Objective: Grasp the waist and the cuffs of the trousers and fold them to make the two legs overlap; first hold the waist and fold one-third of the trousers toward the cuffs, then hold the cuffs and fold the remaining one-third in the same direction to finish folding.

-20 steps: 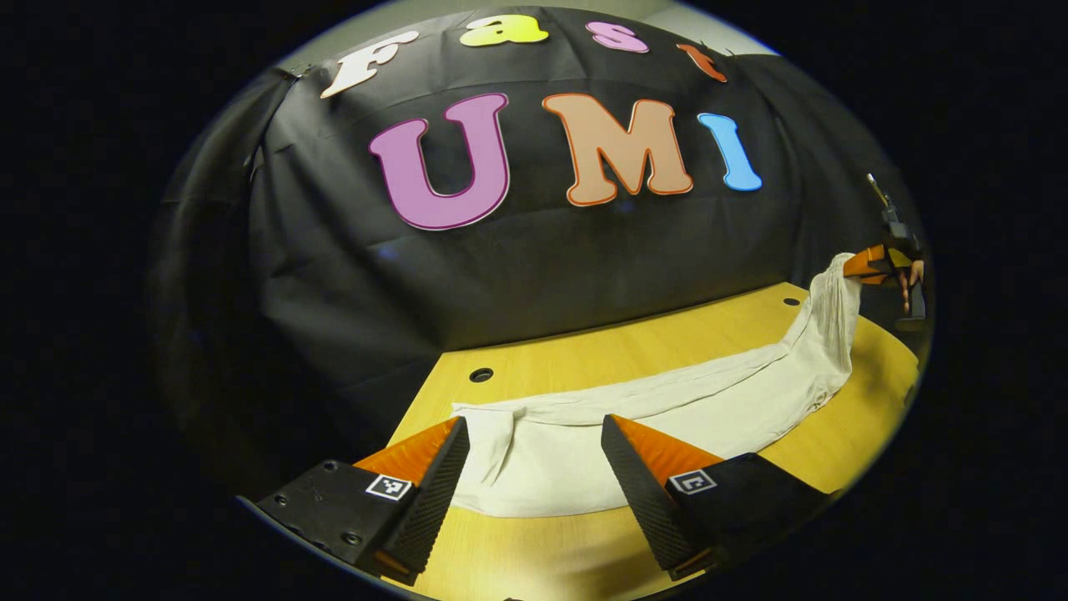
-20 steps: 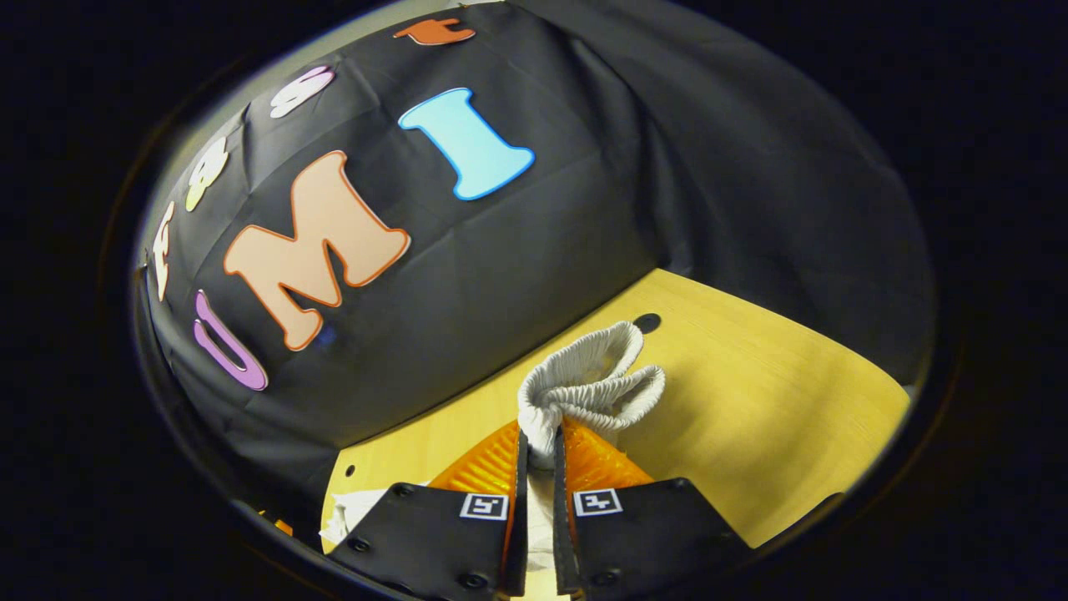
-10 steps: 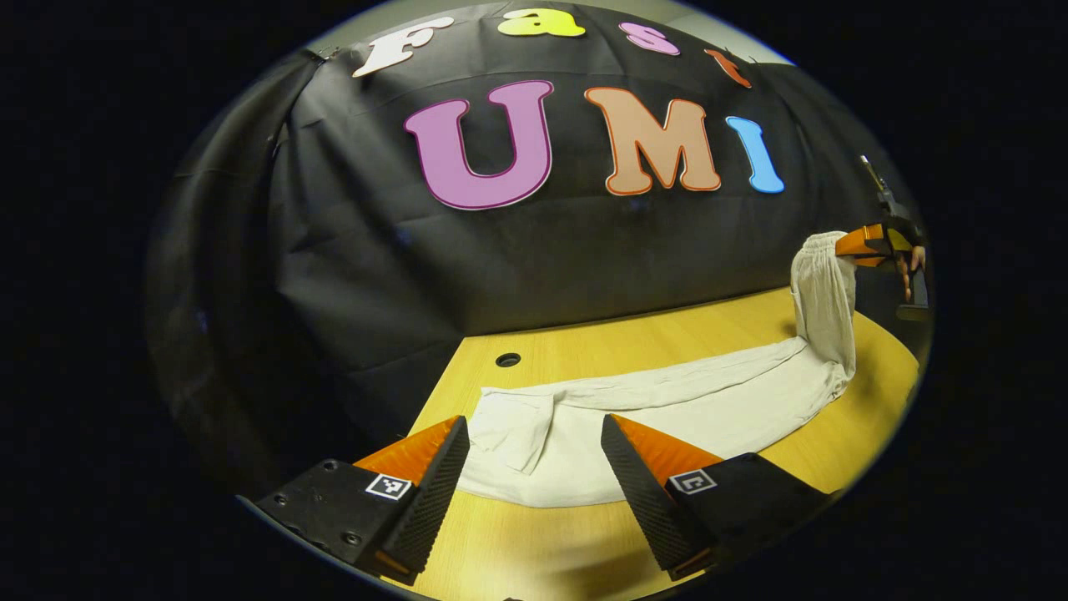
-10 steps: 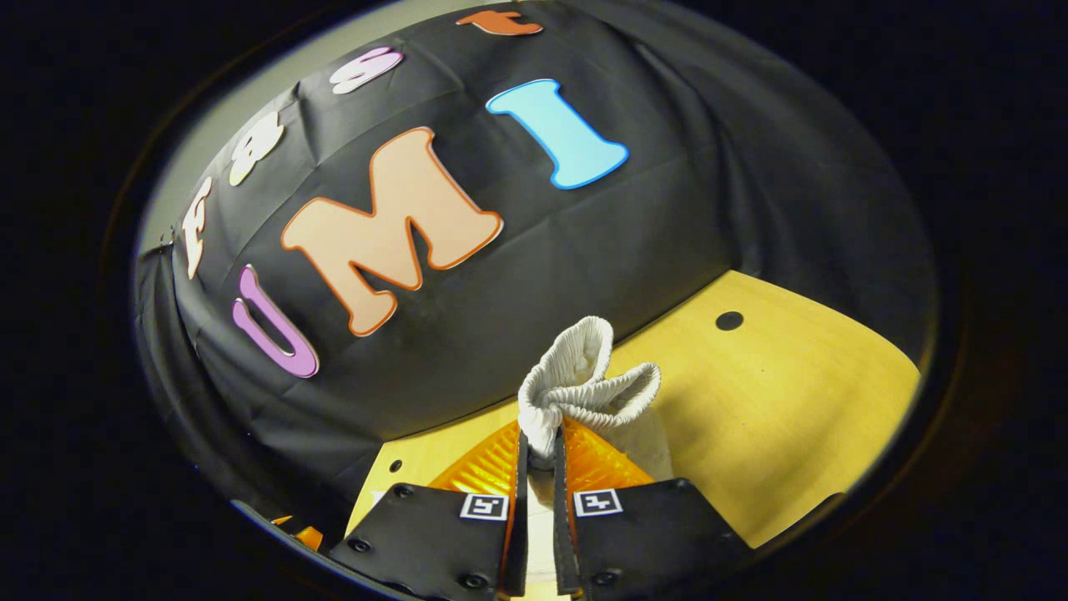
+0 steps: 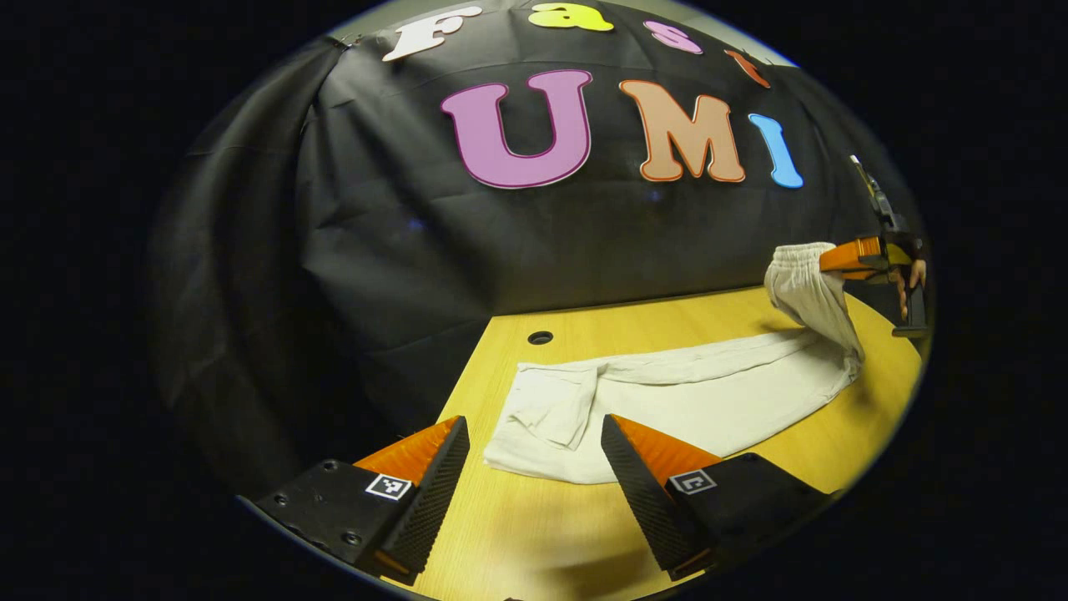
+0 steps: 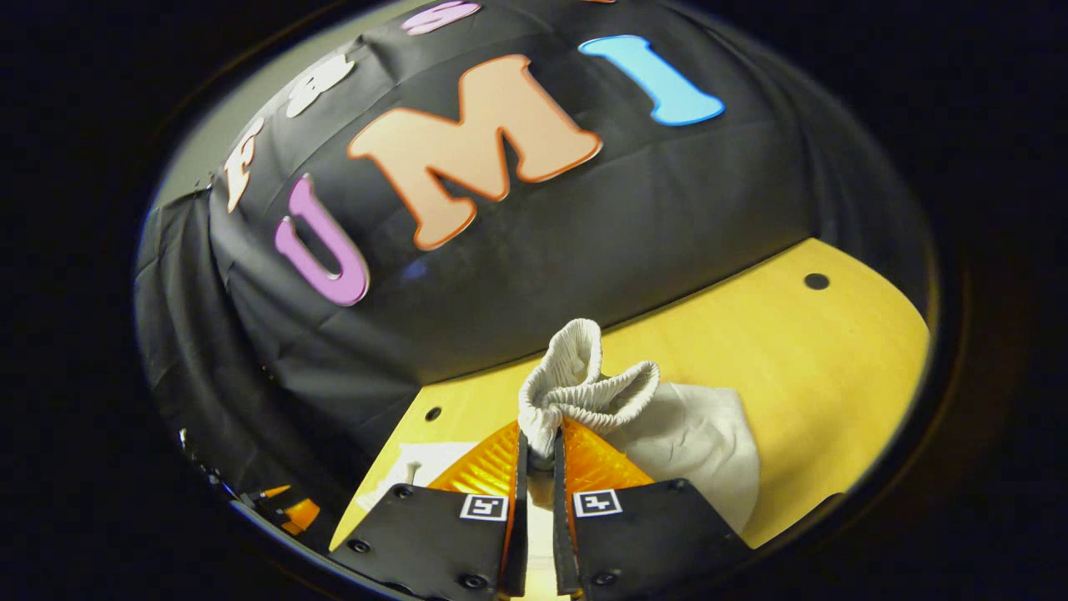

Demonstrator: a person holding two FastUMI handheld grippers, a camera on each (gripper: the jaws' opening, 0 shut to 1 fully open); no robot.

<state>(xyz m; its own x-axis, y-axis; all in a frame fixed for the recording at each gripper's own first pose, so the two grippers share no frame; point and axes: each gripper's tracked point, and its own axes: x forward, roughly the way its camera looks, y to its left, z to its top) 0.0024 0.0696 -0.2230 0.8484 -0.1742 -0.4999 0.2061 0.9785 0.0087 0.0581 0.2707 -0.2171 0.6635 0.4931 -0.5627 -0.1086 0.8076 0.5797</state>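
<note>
Pinched between the right gripper [image 6: 536, 446], a bunched, ribbed elastic waistband [image 6: 584, 386] stands raised off the wooden table [image 6: 784, 351], both fingers pressing on the gathered fabric. Seen from the left gripper view, the same right gripper [image 5: 847, 257] holds that end aloft at the table's far right, a hand [image 5: 914, 280] on its handle. Pale, soft trousers [image 5: 692, 401] stretch in a long wrinkled band across the smooth yellow-grained tabletop [image 5: 517, 526], most of their length lying flat, the cuff end [image 5: 542, 409] nearest the left gripper [image 5: 534, 442] with one corner folded back on itself. Left gripper's textured wedge-shaped fingers [image 5: 430, 492] are spread wide and grip nothing, just short of the cuff end. Small round holes [image 5: 540, 338] dot the table near the black cloth wall [image 5: 400, 250].
</note>
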